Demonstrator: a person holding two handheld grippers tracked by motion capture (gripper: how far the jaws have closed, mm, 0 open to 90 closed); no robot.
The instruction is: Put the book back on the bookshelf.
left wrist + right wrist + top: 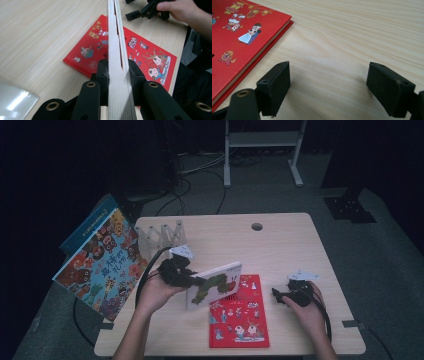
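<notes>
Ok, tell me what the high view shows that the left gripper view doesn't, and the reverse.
High view alone: the white book's caterpillar cover, the clear rack at the table's back left, and two picture books leaning beside it.

Left gripper view alone: the white book's page edges pinched tight between the left gripper's pads, with a slit open between its pages.

Both: the red book lying flat on the table, the left gripper shut on the white book, and the right gripper in the other hand.

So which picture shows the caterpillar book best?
The high view: the caterpillar book shows its whole cover there, held up in the left tongs. The left gripper view shows just its page edges, pinched.
</notes>
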